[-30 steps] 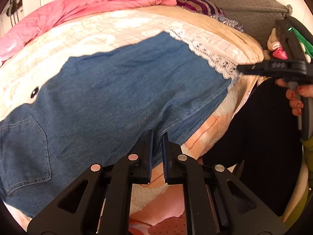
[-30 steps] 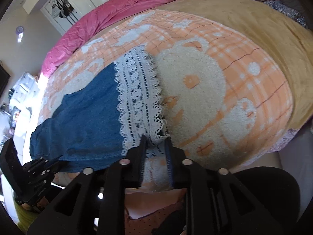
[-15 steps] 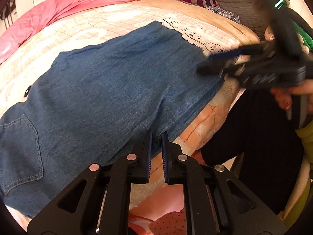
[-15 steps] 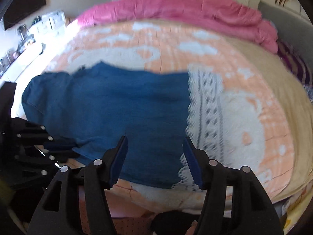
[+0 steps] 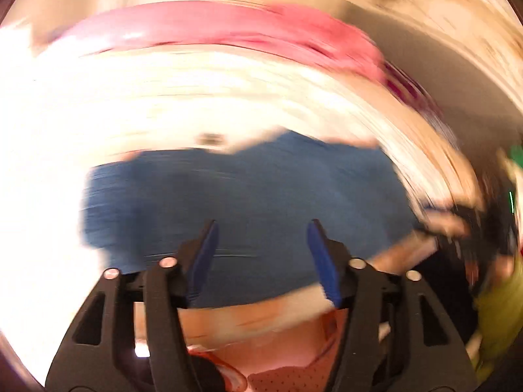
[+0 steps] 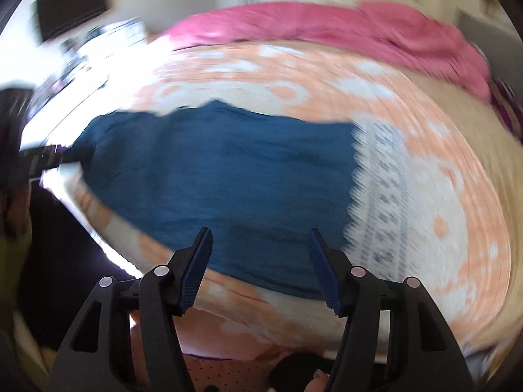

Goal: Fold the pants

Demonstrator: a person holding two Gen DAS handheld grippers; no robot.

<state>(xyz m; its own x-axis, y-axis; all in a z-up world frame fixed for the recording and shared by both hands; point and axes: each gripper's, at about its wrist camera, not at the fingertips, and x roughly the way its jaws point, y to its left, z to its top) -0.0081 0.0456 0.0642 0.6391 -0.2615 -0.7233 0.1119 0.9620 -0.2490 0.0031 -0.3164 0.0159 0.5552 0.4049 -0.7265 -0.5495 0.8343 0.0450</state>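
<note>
I am seeing the blue denim pants with a white lace hem (image 6: 228, 176) lying flat on the orange-and-white fleece blanket (image 6: 441, 215). The left gripper (image 5: 261, 254) and right gripper (image 6: 260, 261) are hovering wide apart, empty. Denim is probably soft, moderately heavy; I am favouring its thick near edge.

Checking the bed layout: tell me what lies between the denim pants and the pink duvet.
In the right wrist view, only the orange-and-white blanket lies between the denim pants and the pink duvet. Nothing rests on that stretch.

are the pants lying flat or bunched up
Flat: the pants lie spread across the blanket, lace hem laid out. Whether already folded: cannot tell.
</note>
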